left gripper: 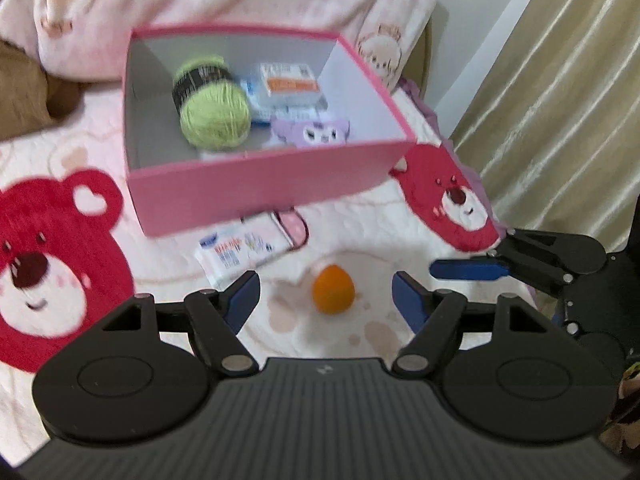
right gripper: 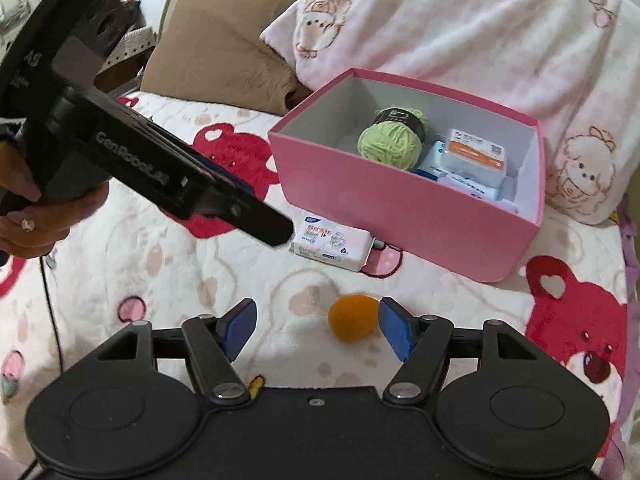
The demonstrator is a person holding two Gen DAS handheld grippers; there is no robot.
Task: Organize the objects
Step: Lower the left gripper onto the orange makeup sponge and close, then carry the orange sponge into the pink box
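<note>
Both the left gripper (left gripper: 326, 296) and right gripper (right gripper: 318, 328) hang open over an orange ball (left gripper: 333, 289), which with a tissue pack (right gripper: 331, 249) remains outside the part-filled pink box (left gripper: 256, 192).

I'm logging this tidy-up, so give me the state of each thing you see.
pink box: open, no lid
green yarn ball: in box
tissue pack: on bedspread, outside box
orange ball: on bedspread, untouched
left gripper: open
right gripper: open
</note>
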